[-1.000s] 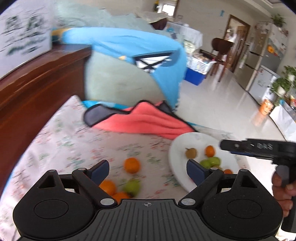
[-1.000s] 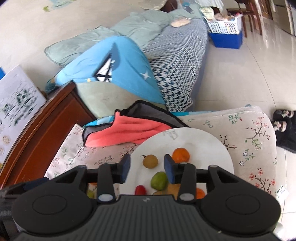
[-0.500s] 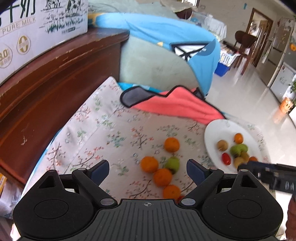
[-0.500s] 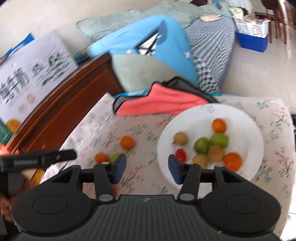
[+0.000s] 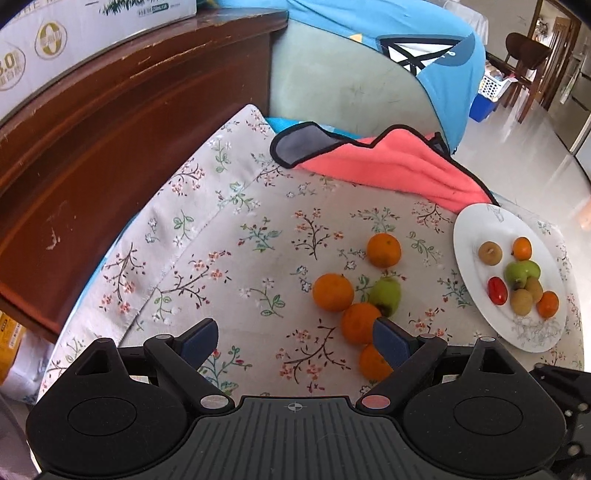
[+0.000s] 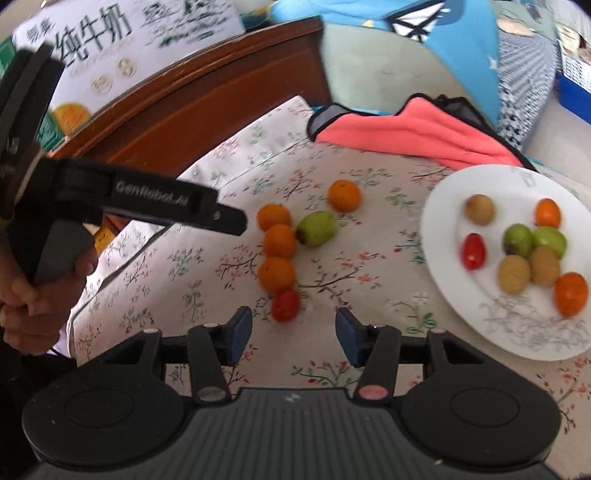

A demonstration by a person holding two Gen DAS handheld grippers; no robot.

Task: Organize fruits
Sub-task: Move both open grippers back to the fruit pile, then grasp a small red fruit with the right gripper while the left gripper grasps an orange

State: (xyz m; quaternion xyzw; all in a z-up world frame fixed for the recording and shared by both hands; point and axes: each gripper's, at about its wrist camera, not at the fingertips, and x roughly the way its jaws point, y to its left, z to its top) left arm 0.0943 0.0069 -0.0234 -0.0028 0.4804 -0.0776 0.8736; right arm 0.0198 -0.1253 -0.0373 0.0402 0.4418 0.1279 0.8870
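Several oranges (image 5: 333, 291) (image 6: 279, 241), a green fruit (image 5: 386, 295) (image 6: 317, 228) and a red tomato (image 6: 285, 305) lie loose on the floral cloth. A white plate (image 5: 469, 225) (image 6: 443, 192) at the right holds several fruits: oranges, green, brown and a red one. My left gripper (image 5: 295, 338) is open and empty, just short of the loose pile; its body also shows in the right wrist view (image 6: 159, 203). My right gripper (image 6: 293, 334) is open and empty, just short of the tomato.
A pink and black cloth (image 5: 388, 166) lies at the far side. A dark wooden cabinet (image 5: 110, 129) with a milk carton box (image 5: 74, 29) stands at the left. A blue and green cushion (image 5: 369, 66) is behind. The floor (image 5: 524, 147) drops off at the right.
Both grippers have pulled back and swung left, so the loose fruit now sits in front of them. The right gripper has opened wider.
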